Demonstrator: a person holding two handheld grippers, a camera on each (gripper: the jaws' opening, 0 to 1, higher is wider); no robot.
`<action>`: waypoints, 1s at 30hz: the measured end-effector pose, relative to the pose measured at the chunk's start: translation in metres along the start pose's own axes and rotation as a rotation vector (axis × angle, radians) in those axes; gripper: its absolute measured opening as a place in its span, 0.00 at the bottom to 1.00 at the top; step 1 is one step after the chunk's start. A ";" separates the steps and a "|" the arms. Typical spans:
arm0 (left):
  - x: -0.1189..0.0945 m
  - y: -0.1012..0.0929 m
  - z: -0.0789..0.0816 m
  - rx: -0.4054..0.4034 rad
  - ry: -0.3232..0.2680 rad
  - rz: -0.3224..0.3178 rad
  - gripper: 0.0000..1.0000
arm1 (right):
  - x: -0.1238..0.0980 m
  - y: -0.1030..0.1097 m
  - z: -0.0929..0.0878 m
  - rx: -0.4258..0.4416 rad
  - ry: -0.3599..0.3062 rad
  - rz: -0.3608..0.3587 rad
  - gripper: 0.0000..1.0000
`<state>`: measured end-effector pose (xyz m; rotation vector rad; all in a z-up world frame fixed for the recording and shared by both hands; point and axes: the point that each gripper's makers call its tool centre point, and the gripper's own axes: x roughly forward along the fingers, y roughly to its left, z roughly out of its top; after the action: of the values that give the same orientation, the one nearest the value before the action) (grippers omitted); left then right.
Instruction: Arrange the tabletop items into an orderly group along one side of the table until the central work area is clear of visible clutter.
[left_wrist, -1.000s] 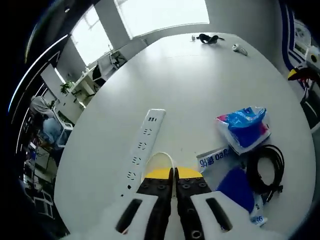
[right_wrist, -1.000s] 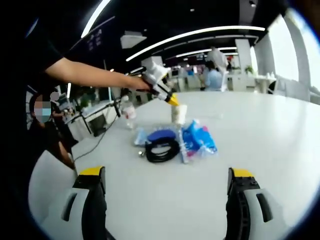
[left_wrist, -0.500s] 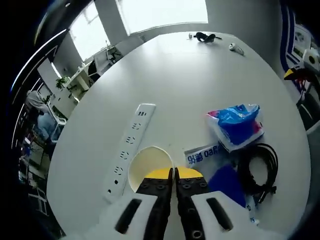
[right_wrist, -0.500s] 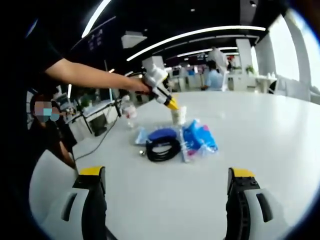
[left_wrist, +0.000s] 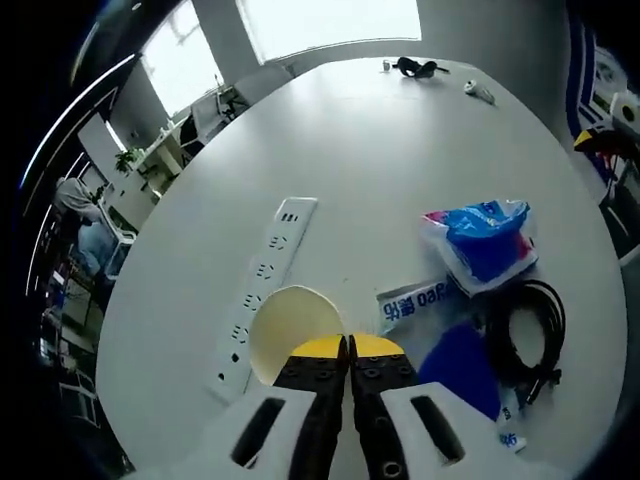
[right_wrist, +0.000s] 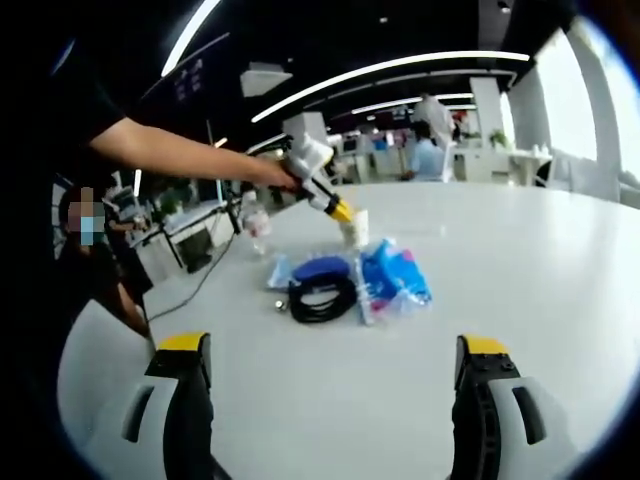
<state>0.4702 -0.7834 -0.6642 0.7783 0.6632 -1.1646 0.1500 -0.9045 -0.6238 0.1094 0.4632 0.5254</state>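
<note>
Left gripper view: left tool (left_wrist: 349, 350) pinches the pale paper cup (left_wrist: 290, 322) by its rim, white power strip (left_wrist: 262, 288) just beyond. Best lower it upright beside the blue plastic bag (left_wrist: 480, 242). Right tool (right_wrist: 335, 375) spread wide.

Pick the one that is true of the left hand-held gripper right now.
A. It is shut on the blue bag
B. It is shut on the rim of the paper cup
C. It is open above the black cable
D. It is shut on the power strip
B: the left hand-held gripper has its yellow-tipped jaws pressed together on the rim of the paper cup, beside the power strip.
</note>
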 end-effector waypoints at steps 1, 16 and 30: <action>-0.001 0.001 0.000 0.008 -0.001 0.005 0.00 | 0.000 0.000 0.000 0.000 0.000 0.001 1.00; -0.022 0.004 0.009 0.017 -0.026 0.038 0.00 | 0.004 0.004 0.004 -0.014 -0.002 0.014 1.00; -0.039 -0.001 0.012 0.010 -0.056 0.047 0.00 | 0.011 0.011 0.007 -0.023 -0.005 0.038 1.00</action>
<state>0.4597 -0.7727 -0.6265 0.7639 0.5902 -1.1435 0.1568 -0.8894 -0.6199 0.0973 0.4502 0.5674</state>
